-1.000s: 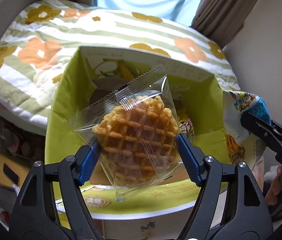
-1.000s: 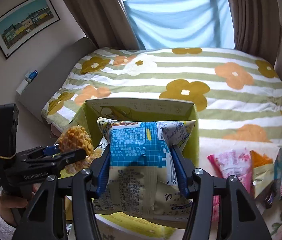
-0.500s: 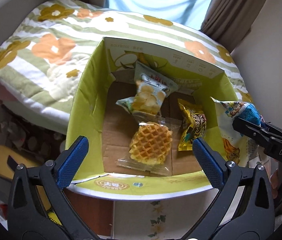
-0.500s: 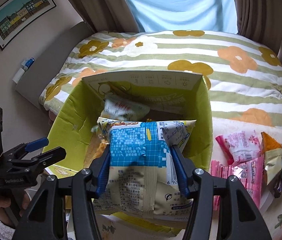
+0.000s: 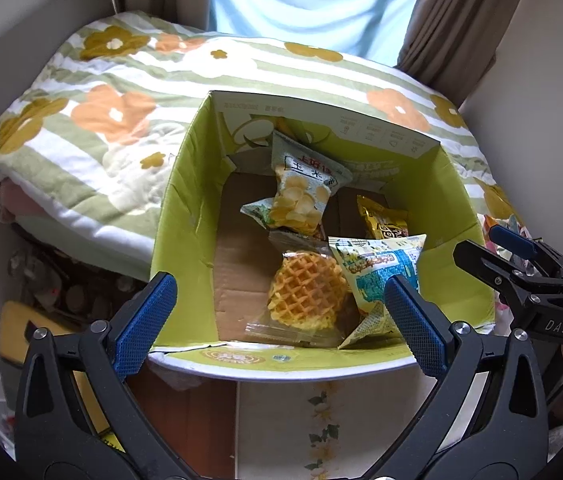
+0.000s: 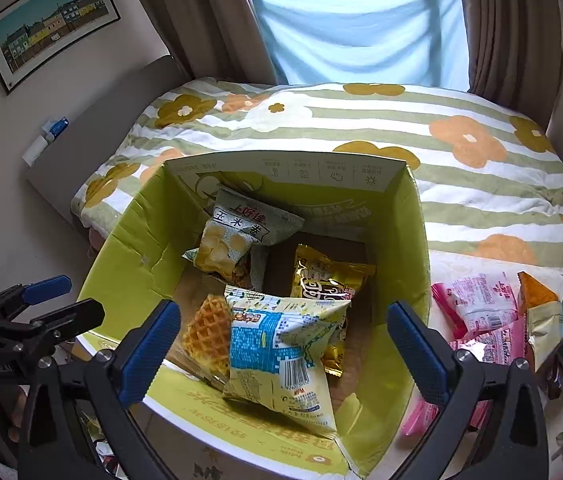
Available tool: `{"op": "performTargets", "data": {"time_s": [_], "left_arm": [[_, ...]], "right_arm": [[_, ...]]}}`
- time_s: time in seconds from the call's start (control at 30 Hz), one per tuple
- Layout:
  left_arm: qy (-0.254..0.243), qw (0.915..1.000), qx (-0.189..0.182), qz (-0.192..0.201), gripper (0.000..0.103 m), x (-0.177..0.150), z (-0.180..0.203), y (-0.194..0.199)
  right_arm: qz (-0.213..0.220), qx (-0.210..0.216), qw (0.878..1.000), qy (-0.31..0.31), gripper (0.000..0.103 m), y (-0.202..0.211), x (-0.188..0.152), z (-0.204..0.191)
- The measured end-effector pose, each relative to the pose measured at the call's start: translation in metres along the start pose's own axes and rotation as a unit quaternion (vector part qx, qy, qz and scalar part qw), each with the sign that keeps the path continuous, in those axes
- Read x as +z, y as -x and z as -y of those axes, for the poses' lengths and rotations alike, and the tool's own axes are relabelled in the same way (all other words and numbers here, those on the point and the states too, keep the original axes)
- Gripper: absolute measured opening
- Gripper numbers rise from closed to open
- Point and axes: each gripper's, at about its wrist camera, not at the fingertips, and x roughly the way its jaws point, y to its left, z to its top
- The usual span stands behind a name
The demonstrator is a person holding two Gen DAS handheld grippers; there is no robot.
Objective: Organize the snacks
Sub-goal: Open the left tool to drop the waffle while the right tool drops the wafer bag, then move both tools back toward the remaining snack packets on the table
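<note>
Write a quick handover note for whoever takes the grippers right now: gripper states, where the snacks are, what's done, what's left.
Left gripper: open, empty, above the green box.
Right gripper: jaws opening, nothing pressed between the fingers; the blue-and-white packet lies below them in the box.
In the box: waffle, corn-chip bag, gold packet, blue-and-white packet.
Left: the pink packets and other snacks lying beside the box on the right.
</note>
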Motion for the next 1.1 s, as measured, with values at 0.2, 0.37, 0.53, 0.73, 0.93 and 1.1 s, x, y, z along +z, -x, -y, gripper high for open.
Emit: {"op": "performTargets", "data": {"time_s": [0.2, 0.37, 0.53, 0.73, 0.93, 1.1], "left_arm": [[-0.018, 0.9997, -0.012, 0.010, 0.103, -0.001, 0.010, 0.008], [-0.052, 0.9980, -0.029, 0.018, 0.103, 0.001, 0.030, 0.013], [-0.085, 0.9946, -0.052, 0.029, 0.103, 0.004, 0.060, 0.019], [-0.119, 0.9888, -0.080, 0.039, 0.103, 0.002, 0.111, 0.024], [-0.136, 0.9849, -0.097, 0.045, 0.103, -0.003, 0.181, 0.021], [-0.141, 0.9834, -0.106, 0.041, 0.103, -0.008, 0.250, 0.008]], "right_arm": [[-0.011, -0.003, 1.000, -0.011, 0.103, 0.016, -0.003, 0.002], [-0.004, -0.028, 0.999, -0.023, 0.103, 0.036, -0.009, 0.009], [0.008, -0.060, 0.997, -0.041, 0.103, 0.062, -0.018, 0.026], [0.030, -0.092, 0.993, -0.062, 0.103, 0.099, -0.032, 0.062], [0.051, -0.126, 0.987, -0.085, 0.103, 0.143, -0.049, 0.130], [0.048, -0.155, 0.983, -0.083, 0.103, 0.173, -0.066, 0.198]]}}
